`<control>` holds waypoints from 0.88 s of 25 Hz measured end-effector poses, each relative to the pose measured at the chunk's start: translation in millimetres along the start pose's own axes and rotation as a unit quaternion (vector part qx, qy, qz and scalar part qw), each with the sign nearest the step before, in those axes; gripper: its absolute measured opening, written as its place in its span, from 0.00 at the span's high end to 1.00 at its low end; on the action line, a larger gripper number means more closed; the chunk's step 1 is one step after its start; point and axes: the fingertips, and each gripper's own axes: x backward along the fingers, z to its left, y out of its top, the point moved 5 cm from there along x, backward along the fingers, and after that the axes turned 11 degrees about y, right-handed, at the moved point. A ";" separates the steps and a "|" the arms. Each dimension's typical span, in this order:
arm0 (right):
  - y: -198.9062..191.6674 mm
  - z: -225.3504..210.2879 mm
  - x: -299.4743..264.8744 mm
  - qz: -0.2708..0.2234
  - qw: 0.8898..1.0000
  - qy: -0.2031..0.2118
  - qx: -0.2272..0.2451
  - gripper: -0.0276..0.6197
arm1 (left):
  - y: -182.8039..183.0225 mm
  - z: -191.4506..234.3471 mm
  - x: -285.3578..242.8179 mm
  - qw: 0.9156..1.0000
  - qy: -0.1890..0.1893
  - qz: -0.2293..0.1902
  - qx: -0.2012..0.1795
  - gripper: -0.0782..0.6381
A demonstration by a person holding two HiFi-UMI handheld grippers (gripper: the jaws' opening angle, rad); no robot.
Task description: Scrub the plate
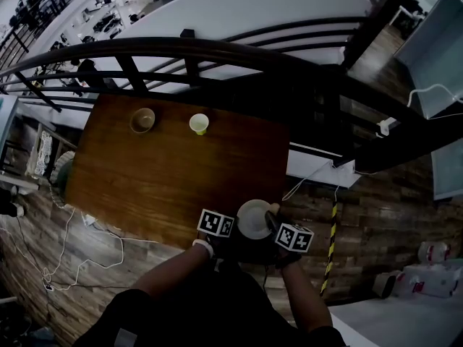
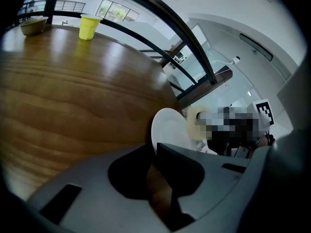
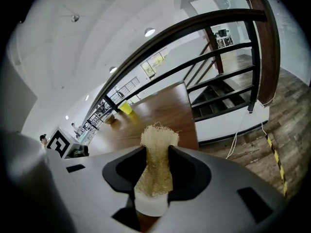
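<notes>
Two forearms (image 1: 189,270) in dark sleeves are seen from the head view. They are bent inward so that both claws meet close before the body, at the near right corner of the bench (image 1: 166,172).

- Left claw (image 1: 226,231) (image 2: 154,152): jaws are nearly together, pinched on the lower rim of the white plate (image 1: 253,219) (image 2: 167,127). The plate is held off the bench surface, with its face turned up toward the head camera.
- Right claw (image 1: 281,231) (image 3: 156,148): jaws are clamped on a fibrous, straw-coloured scrubbing pad (image 3: 156,164) with a white base. The frayed tip of the pad stands out past the jaws.
- From the left gripper view the pad (image 2: 197,123) is seen just beside the plate's face. Contact cannot be confirmed, as a mosaic patch covers much of that area.
- In the head view the claw tips are largely masked by the marker cubes and the plate.

Farther off, a bowl (image 1: 142,120) and a yellow cup (image 1: 199,123) are set near the far edge of the bench, well apart from the plate. Beyond them a dark railing (image 1: 217,49) curves across. The lower floor past it is too small to read.
</notes>
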 end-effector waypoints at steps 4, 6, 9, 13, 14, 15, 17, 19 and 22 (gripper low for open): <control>-4.0 23.2 -12.7 0.007 1.000 0.027 0.009 0.73 | -2.1 0.2 0.8 1.000 0.000 -0.002 0.000 0.85; -9.0 35.9 -24.9 0.019 0.999 0.042 0.015 0.73 | -3.8 1.3 1.5 1.000 0.000 -0.002 0.002 0.85; -16.3 55.9 -45.8 0.042 0.997 0.064 0.027 0.73 | -4.4 3.1 2.4 1.000 0.000 0.000 0.002 0.85; -27.9 69.6 -66.3 0.073 0.994 0.077 0.040 0.73 | -4.3 3.2 3.2 1.000 0.003 0.003 -0.007 0.85; -30.5 69.4 -67.2 0.077 0.993 0.077 0.041 0.73 | -4.9 2.6 3.3 1.000 0.003 0.002 -0.008 0.85; -32.5 67.7 -66.8 0.079 0.993 0.075 0.040 0.73 | -5.7 2.2 3.3 1.000 0.002 0.001 -0.008 0.85; -34.1 60.9 -63.9 0.077 0.994 0.071 0.036 0.73 | -6.8 1.8 3.1 1.000 0.001 -0.001 -0.006 0.85; -32.4 51.4 -58.9 0.074 0.995 0.065 0.031 0.73 | -6.8 1.4 2.8 1.000 0.001 -0.001 -0.006 0.85; -27.1 34.7 -47.1 0.066 0.996 0.050 0.022 0.73 | -6.0 -0.3 1.7 1.000 -0.001 0.002 -0.005 0.85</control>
